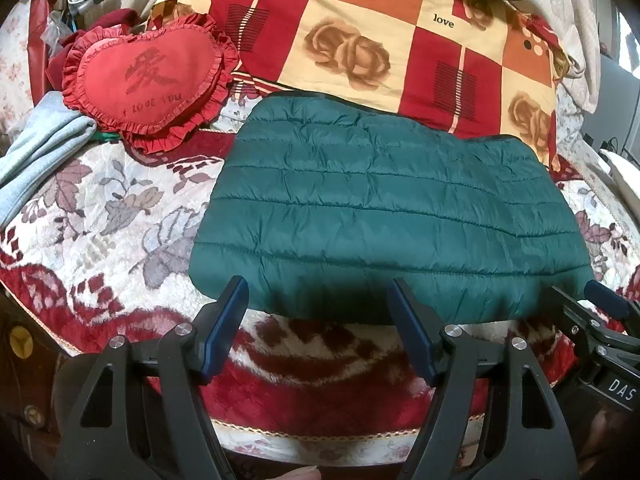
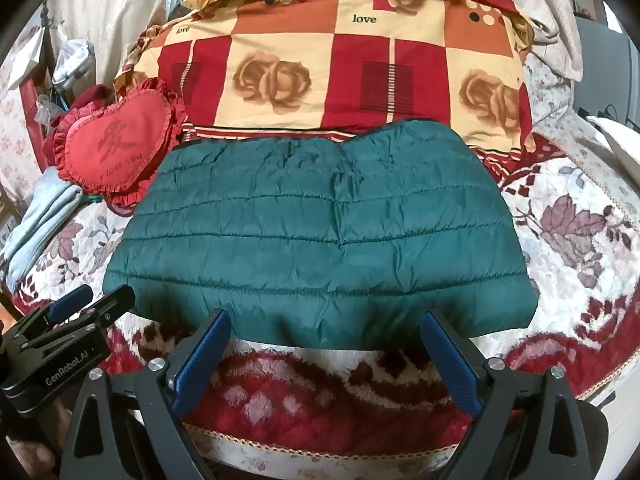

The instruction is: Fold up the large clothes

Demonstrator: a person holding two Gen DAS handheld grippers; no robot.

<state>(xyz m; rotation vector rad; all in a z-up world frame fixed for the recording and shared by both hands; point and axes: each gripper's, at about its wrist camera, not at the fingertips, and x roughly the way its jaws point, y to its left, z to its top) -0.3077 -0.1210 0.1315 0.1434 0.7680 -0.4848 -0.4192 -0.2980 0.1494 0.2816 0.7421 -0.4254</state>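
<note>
Both the left hand-held gripper (image 1: 320, 300) and the right hand-held gripper (image 2: 326, 334) stand wide open and empty, the folded green jacket (image 1: 384, 216) lying on the bed (image 1: 100, 216) just ahead of their fingertips, so its slippery puffy layers could likely spring open if pinched shallowly.

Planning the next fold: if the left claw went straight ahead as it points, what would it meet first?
Probably the near edge of the green quilted jacket, lying just beyond the open left claw; depth is unclear.
</note>
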